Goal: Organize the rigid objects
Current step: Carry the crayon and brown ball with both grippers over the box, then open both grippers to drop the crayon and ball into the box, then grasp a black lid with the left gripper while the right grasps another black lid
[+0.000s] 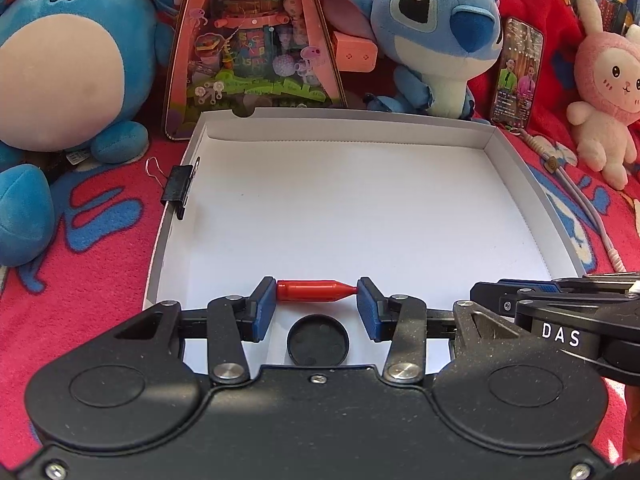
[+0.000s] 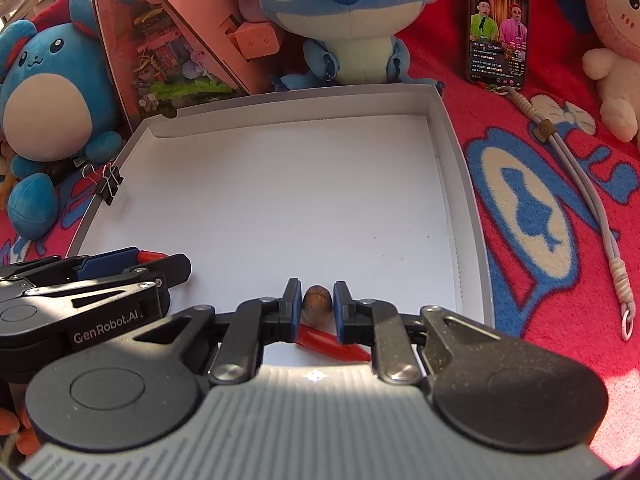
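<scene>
My left gripper (image 1: 317,291) is shut on a red bullet-shaped piece (image 1: 314,291), held end to end between its blue pads above the white box tray (image 1: 516,168). A black round cap (image 1: 318,341) lies on the tray floor just below it. My right gripper (image 2: 317,301) is shut on a brown egg-shaped object (image 2: 317,305) over the tray's near edge (image 2: 472,248). A second red piece (image 2: 332,343) lies on the tray under the right gripper. The left gripper shows at the left of the right wrist view (image 2: 132,261).
A black binder clip (image 1: 179,187) is clipped on the tray's left wall. Plush toys (image 1: 436,36), a pink toy box (image 1: 248,40) and a phone (image 1: 518,72) stand behind the tray on a red blanket. A grey lanyard (image 2: 588,200) lies to the right.
</scene>
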A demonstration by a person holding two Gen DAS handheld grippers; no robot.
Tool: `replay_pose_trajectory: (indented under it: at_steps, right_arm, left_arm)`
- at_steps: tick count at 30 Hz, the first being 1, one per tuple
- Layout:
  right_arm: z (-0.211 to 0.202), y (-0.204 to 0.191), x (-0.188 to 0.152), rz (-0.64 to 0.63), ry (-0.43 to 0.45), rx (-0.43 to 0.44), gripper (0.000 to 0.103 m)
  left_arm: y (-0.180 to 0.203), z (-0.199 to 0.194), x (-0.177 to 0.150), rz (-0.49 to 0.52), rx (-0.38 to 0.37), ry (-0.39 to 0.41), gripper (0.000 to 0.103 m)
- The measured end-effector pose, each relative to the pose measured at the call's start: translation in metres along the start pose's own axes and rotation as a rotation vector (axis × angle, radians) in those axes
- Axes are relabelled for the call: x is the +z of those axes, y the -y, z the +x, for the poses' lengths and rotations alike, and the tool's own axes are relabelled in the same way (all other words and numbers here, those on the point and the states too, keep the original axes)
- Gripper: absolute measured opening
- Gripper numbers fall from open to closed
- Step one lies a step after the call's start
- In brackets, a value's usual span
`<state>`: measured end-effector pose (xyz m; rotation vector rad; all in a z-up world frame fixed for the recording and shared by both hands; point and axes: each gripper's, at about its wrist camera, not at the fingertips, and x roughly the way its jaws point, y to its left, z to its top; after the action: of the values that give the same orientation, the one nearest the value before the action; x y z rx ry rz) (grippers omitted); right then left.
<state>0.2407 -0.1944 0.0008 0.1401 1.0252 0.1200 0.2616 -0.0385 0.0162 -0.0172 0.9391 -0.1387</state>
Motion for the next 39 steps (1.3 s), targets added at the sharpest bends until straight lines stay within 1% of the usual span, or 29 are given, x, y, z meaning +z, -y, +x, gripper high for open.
replay_pose_trajectory:
  at_steps: [2, 5, 6, 7, 10, 12, 13, 16, 20, 25, 30, 33, 37, 38, 39]
  right_arm:
    - [0.0, 0.0, 0.0, -0.003, 0.004, -0.003, 0.024]
    - [-0.004, 0.001, -0.002, -0.011, 0.027, 0.0, 0.028]
    - [-0.007, 0.001, -0.003, -0.013, 0.035, 0.0, 0.037]
    - [-0.009, 0.002, -0.004, -0.016, 0.046, 0.004, 0.045]
    - [-0.021, 0.003, -0.007, -0.029, 0.078, 0.016, 0.046]
    - [-0.03, 0.004, -0.011, -0.04, 0.101, 0.027, 0.048]
    - [-0.034, 0.004, -0.013, -0.046, 0.111, 0.03, 0.051]
    - [-0.05, 0.003, -0.024, -0.089, 0.154, 0.04, 0.056]
    - [-0.07, 0.0, -0.043, -0.158, 0.199, 0.057, 0.061]
    - [-0.093, -0.007, -0.074, -0.258, 0.256, 0.074, 0.066]
    - [-0.11, -0.013, -0.111, -0.319, 0.288, 0.088, 0.067]
    - [-0.117, -0.015, -0.13, -0.337, 0.293, 0.094, 0.068]
    - [-0.124, -0.013, -0.15, -0.322, 0.284, 0.123, 0.07]
    - [-0.126, -0.013, -0.156, -0.316, 0.283, 0.129, 0.069]
    - [-0.128, -0.012, -0.161, -0.312, 0.283, 0.134, 0.069]
  left_arm:
    - [-0.001, -0.004, 0.0, -0.002, -0.004, 0.007, 0.043]
    - [0.0, -0.015, -0.001, 0.03, -0.006, 0.034, 0.043]
    - [0.0, -0.02, -0.001, 0.04, -0.006, 0.045, 0.046]
    - [0.0, -0.024, -0.002, 0.045, -0.006, 0.054, 0.048]
    - [-0.002, -0.04, -0.004, 0.052, -0.016, 0.088, 0.056]
    - [-0.004, -0.051, -0.008, 0.051, -0.027, 0.108, 0.064]
    - [-0.005, -0.056, -0.01, 0.05, -0.036, 0.118, 0.065]
    - [-0.009, -0.074, -0.021, 0.05, -0.064, 0.145, 0.069]
    - [-0.011, -0.096, -0.044, 0.075, -0.091, 0.162, 0.072]
    - [-0.014, -0.115, -0.077, 0.087, -0.13, 0.14, 0.073]
    - [-0.017, -0.131, -0.113, 0.072, -0.182, 0.117, 0.073]
    - [-0.014, -0.138, -0.13, 0.103, -0.196, 0.103, 0.073]
    - [-0.009, -0.145, -0.152, 0.134, -0.205, 0.098, 0.073]
    - [-0.009, -0.146, -0.158, 0.142, -0.221, 0.083, 0.071]
    - [-0.008, -0.146, -0.163, 0.145, -0.235, 0.067, 0.066]
